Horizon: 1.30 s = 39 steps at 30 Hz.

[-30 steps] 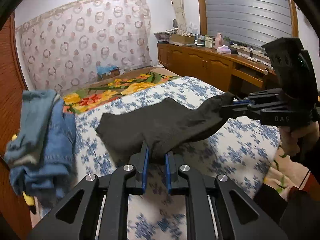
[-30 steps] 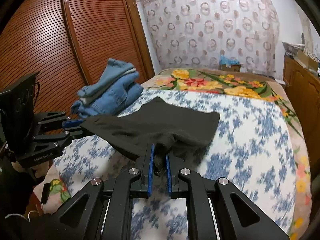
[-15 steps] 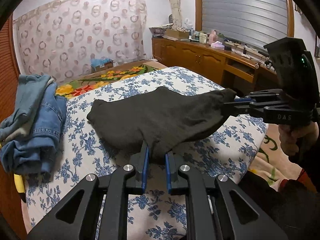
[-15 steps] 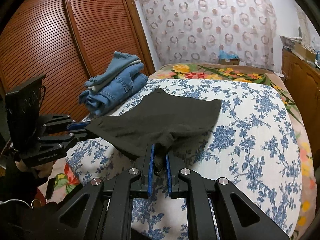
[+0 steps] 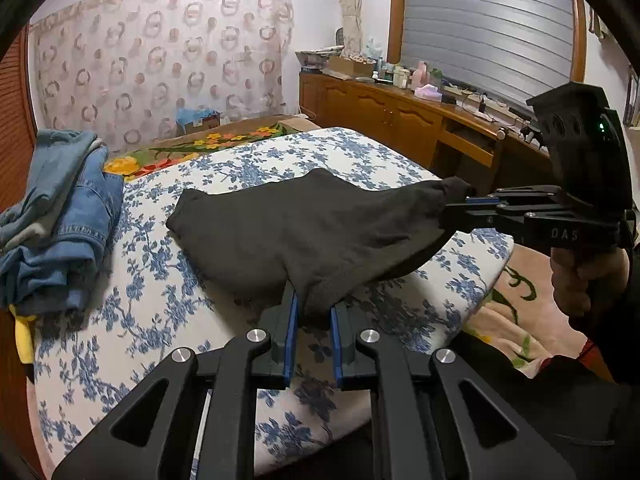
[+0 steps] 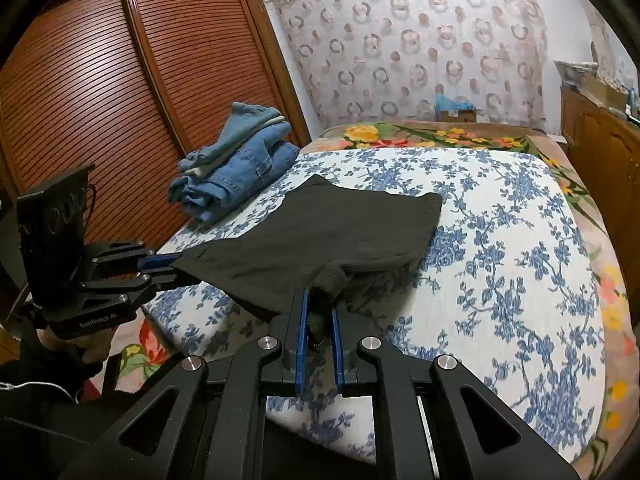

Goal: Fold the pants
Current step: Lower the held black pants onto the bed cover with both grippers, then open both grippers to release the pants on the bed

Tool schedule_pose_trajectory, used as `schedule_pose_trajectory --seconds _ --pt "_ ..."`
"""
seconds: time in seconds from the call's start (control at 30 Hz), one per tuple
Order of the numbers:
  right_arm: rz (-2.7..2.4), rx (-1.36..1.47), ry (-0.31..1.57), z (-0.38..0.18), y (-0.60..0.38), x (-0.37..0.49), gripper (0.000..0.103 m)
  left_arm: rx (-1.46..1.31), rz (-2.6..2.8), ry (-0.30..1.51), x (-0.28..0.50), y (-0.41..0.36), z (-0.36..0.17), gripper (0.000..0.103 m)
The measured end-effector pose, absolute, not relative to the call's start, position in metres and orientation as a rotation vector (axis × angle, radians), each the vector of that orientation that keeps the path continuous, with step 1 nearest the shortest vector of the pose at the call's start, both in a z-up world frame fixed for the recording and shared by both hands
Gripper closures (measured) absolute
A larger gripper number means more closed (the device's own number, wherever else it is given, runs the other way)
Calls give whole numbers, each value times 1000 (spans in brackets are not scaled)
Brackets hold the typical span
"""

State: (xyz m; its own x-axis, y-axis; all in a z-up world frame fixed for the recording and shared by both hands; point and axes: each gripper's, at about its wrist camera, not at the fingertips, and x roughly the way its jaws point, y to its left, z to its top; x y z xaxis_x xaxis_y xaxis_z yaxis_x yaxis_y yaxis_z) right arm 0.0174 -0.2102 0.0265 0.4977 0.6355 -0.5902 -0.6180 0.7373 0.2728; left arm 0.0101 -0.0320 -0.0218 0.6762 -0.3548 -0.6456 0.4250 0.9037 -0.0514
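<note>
Dark grey pants (image 5: pixel 304 232), folded into a short wide shape, spread across the near part of a blue-and-white floral bedspread (image 5: pixel 168 320). Far edge lying flat on the bed, near edge lifted off it and stretched between two black tongs. Long axis running side to side between the two tongs, parallel to the near edge of the bed; one far corner pointing toward the curtain (image 5: pixel 160 64) behind the bed.

Left gripper (image 5: pixel 314 320) clenched on a bunched near corner of the fabric, blue pads pressing it from both sides. Right gripper (image 6: pixel 320 320) likewise clamped on the opposite near corner, a wad of dark cloth pinched between its pads. Seen from the left wrist, right gripper entering from the right, carried by a hand (image 5: pixel 580 276).

No open containers with visible contents; only a stack of folded blue jeans (image 6: pixel 240 160) at the left edge of the bed, beside the slatted wooden wardrobe doors (image 6: pixel 120 80), well apart from the pants.

Compared with a second ago: more of the bedspread visible beyond the pants, jeans stack sitting further toward the far side in both views, grips unchanged.
</note>
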Motion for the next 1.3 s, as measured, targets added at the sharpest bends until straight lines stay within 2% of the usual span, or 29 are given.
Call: schedule_pose_trajectory --seconds 0.47,1.03,1.13,1.2,1.23,1.3 --pt "717 22 669 42 -193 55 93 80 -402 663 51 -23 -7 88" --pt "649 -10 712 15 -148 141 92 71 -317 711 141 -18 -17 87" --pt "635 -21 725 10 -143 151 88 55 -302 720 147 -15 -20 76" --pt "630 -32 729 9 -142 155 83 47 -299 719 147 -14 -22 60" --pt "620 -43 729 9 -141 155 77 42 -298 718 146 -12 -22 55" --pt "602 -66 728 9 -142 156 68 30 -292 712 144 -9 -24 53"
